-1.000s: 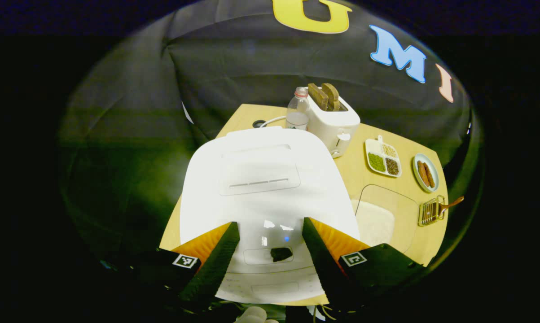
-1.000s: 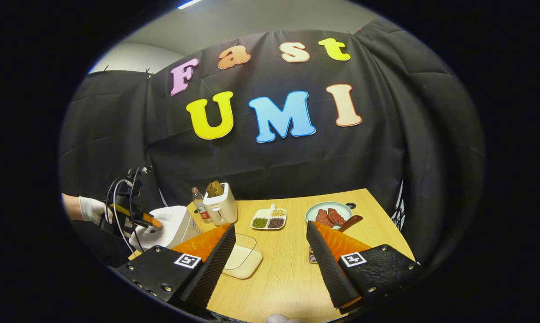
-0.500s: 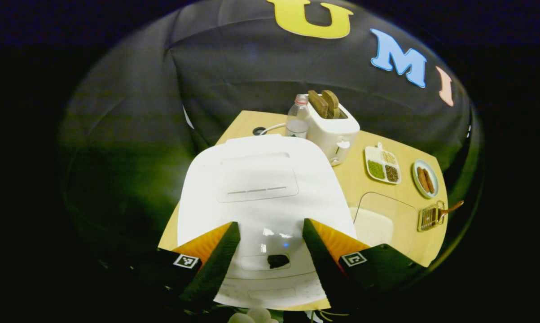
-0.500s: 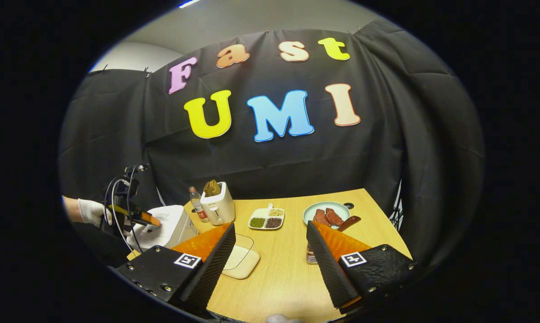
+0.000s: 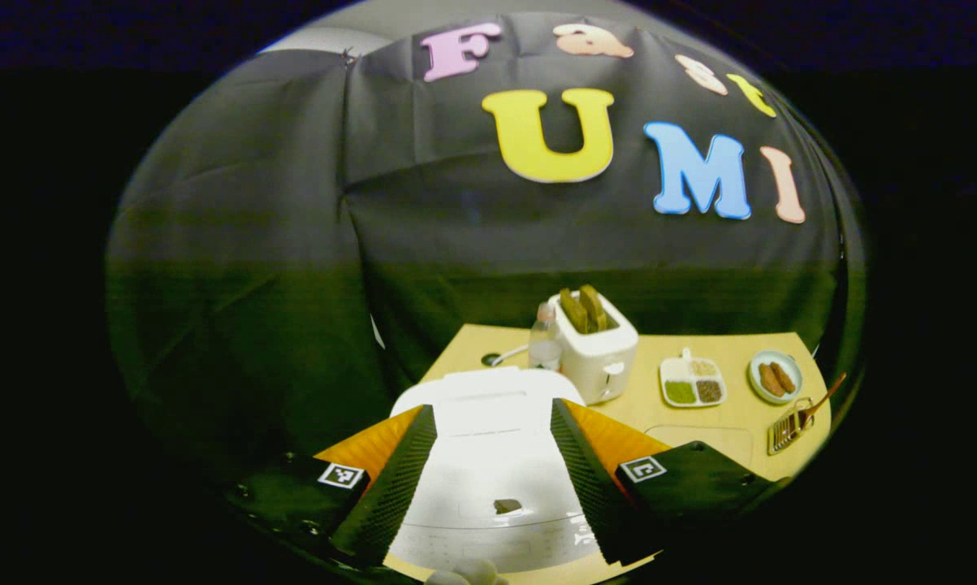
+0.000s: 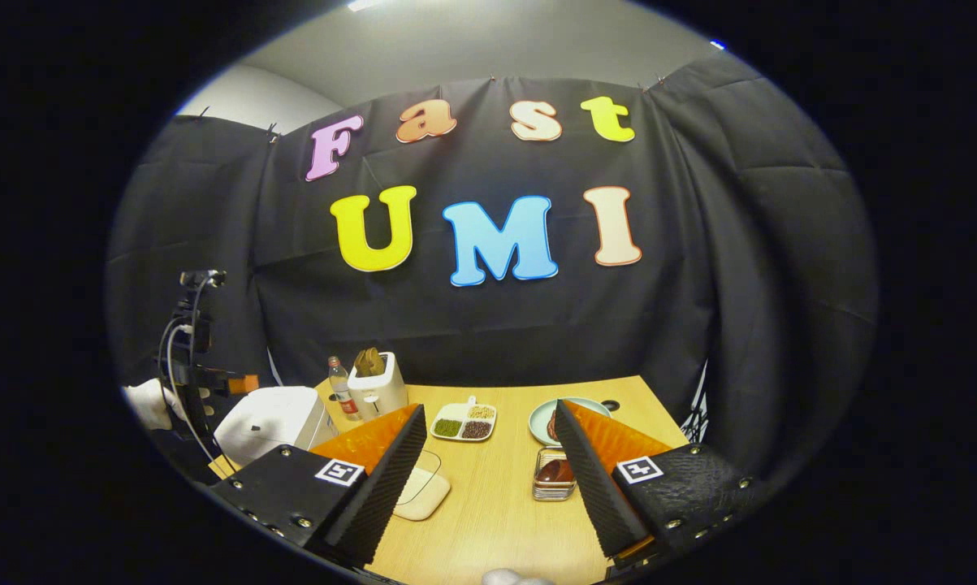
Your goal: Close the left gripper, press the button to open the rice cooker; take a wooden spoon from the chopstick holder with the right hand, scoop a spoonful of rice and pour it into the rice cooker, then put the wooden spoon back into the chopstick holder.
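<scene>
The white rice cooker lies under my left gripper, its lid down and a dark button near its front edge. That gripper is open, its fingers apart above the lid, touching nothing. At the table's right edge a wire chopstick holder carries the wooden spoon. My right gripper is open over the table, empty, with the chopstick holder just left of its right finger. The left gripper, in a gloved hand, hovers beside the rice cooker.
A clear-lidded container of rice sits between the cooker and the holder. Behind stand a toaster with bread, a bottle, a divided dish of grains and a plate of meat.
The left gripper has risen and drawn back from the cooker's lid, tilting up toward the wall. The right gripper's view has tipped up a little; both stay open.
</scene>
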`<state>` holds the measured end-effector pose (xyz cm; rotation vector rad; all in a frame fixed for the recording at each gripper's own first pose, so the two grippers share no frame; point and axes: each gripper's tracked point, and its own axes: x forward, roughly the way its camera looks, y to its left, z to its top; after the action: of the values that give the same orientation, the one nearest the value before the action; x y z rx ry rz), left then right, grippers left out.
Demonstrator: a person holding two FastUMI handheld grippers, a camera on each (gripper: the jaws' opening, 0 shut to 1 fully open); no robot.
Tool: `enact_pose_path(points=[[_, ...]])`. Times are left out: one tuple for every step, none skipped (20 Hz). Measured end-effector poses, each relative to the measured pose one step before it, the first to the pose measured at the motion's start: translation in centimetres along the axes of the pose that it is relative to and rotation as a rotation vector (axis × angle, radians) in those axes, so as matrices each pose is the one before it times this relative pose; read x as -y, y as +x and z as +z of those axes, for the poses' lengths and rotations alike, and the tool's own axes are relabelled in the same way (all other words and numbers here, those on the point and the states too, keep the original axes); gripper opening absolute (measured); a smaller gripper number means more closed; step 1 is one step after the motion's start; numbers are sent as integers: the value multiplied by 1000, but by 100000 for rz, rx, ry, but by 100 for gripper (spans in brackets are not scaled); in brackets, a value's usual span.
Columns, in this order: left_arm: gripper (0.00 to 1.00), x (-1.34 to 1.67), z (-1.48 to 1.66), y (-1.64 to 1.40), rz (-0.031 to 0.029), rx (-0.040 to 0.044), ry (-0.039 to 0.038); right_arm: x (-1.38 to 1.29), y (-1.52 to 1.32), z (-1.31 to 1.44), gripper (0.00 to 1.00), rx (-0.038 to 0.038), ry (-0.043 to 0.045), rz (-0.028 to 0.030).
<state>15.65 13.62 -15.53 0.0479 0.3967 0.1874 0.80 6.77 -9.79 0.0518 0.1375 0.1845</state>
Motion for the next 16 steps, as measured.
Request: enact_pose_path(points=[[94, 1243, 1850, -1775, -2141, 6115, -2180, 248, -15, 725, 97, 1670, -289, -1144], [95, 884, 1593, -1782, -1032, 5332, -2484, 172, -76, 848, 97, 2020, -102, -1117], [96, 1041, 1615, -1856, -3327, 4380, -2187, 142, 37, 659, 97, 1855, -348, -1029], [98, 866, 1713, -1654, -1122, 4415, -1042, 23, -14, 678, 97, 1433, -71, -658], [100, 732, 1592, -1390, -2027, 4701, 482, 25, -87, 443, 97, 1634, -377, -458], [100, 618, 1838, -1422, -915, 5677, 1849, 36, -144, 494, 97, 1113, -706, -474], [100, 672, 1404, -1027, -1066, 4665, 1700, 201, -183, 490, 97, 1429, -318, -507], [100, 606, 1723, -2066, -879, 2930, -226, 68, -92, 606, 97, 1653, -176, -435], [100, 1454, 654, -1816, -2819, 1399, -1437, 122, -47, 372, 97, 919, 182, -244], [100, 1054, 809, -1326, -1823, 398, -1258, 103, -161, 348, 97, 1132, 321, -434], [99, 374, 578, -1805, -1007, 520, -337, -32, -128, 202, 97, 481, 139, 57], [98, 135, 180, -987, -291, 71, -91, 127, -195, 269, 97, 614, -150, -327], [94, 57, -486, -383, -342, -515, -620, 3, -170, 88, 97, 129, -320, 82], [100, 124, -133, -357, -224, 132, -557, 62, -167, 212, 97, 482, -212, -125], [100, 265, -315, -164, -95, -1079, -894, -69, -76, 111, 97, 434, -201, -53], [100, 58, -43, -247, -340, 113, -209, -10, -92, 40, 97, -65, -269, -22]])
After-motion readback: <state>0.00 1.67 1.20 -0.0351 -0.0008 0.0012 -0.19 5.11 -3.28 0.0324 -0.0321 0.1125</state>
